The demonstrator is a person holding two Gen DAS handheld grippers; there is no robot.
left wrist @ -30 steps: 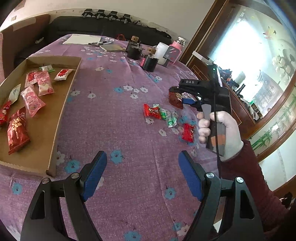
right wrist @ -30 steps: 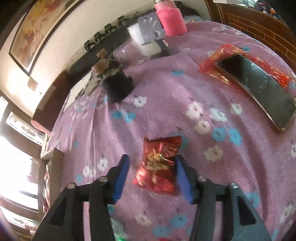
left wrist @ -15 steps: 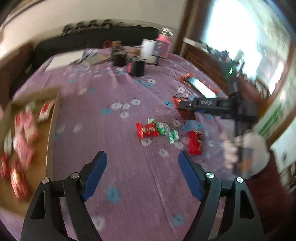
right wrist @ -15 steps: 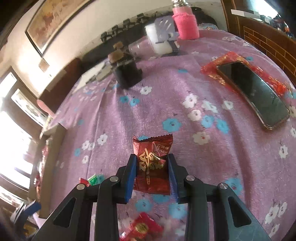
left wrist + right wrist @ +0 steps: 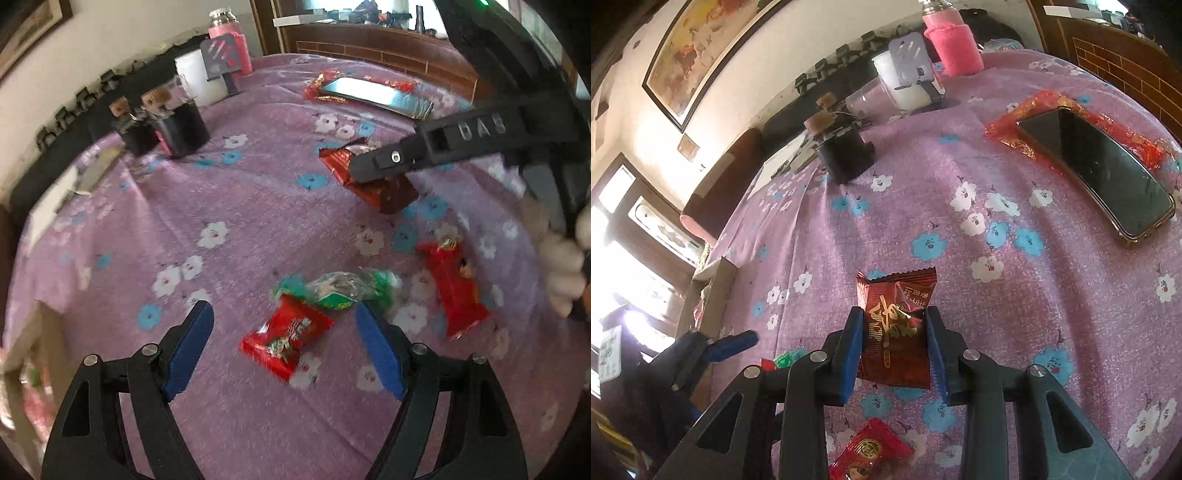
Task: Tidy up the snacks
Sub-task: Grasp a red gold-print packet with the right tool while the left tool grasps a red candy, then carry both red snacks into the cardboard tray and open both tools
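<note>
- Right gripper (image 5: 894, 350): jaws clenched on a dark red snack packet (image 5: 895, 325). Both blue pads (image 5: 851, 354) press the packet's sides; the packet's top edge projects past the jaw tips toward 12 o'clock.
- In the left wrist view the same packet (image 5: 384, 188) sits at 2 o'clock, gripped by the right gripper (image 5: 369, 170). A gloved hand (image 5: 561, 266) holds that gripper's handle at 3 o'clock.
- Left gripper (image 5: 284, 350): jaws released, standing wide, nothing pressed between them. It hovers above the worktop (image 5: 229, 206), which carries a purple flowered cloth.
- A red packet (image 5: 286, 338) lies on the cloth between the open jaws, touching neither pad.
- A green wrapper (image 5: 340, 290) lies just beyond the red packet at 12 to 1 o'clock, touching or overlapping its far end.
- A second red packet (image 5: 456, 288) lies at 3 o'clock of the left jaws, apart from the green wrapper.
- Right wrist view: another red packet (image 5: 871, 452) lies at 6 o'clock, under the gripper body.
- A phone (image 5: 1097, 170) rests on a red envelope (image 5: 1004, 129) at 2 o'clock.
- Black jars (image 5: 846, 153), a white cup (image 5: 901, 85) and a pink bottle (image 5: 953, 48) stand at the far worktop edge, 11 to 12 o'clock.
- A cardboard tray (image 5: 714, 291) edge shows at 9 o'clock; its contents are too blurred to identify.
</note>
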